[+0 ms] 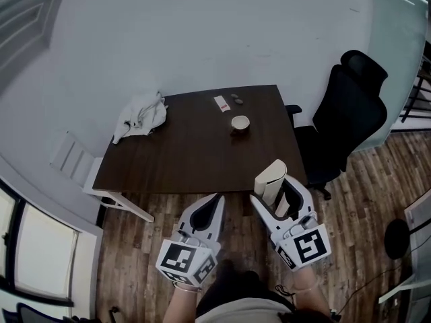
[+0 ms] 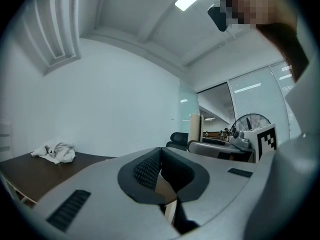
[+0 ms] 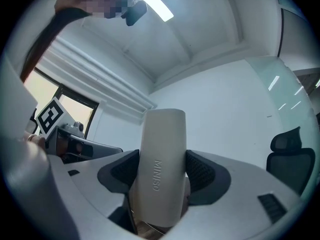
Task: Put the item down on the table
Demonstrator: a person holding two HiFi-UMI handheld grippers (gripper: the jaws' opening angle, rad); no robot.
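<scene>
1. Evidently the right tool (image 1: pixel 273 188) is clamped on a cream case (image 3: pixel 161 154). Its padded jaws press the two broad sides, so the case stands up out of the grip. I judge this hold keeps it steady for lowering.
2. The case is held in the air at the near edge of the table (image 1: pixel 188 155). I cannot tell whether it is over the top or over the floor. It is not yet set down, and bare dark top lies just ahead of the tool's tips.
3. The left tool (image 1: pixel 215 206) sits just to the left of the right one, its jaws brought together on nothing. It seems to be spare and kept clear.
4. Only the head view shows what the table carries:
   - a crumpled cloth (image 1: pixel 140 116) ahead and left of the left tool
   - a cup (image 1: pixel 240 122) well ahead of the right tool
   - a black chair (image 1: pixel 350 110) off to the right tool's right
5. Only the right gripper view shows the embossed lettering on the case and the pads touching it; it shows no table. The left gripper view shows that tool's pads meeting, with the cloth to its left.
</scene>
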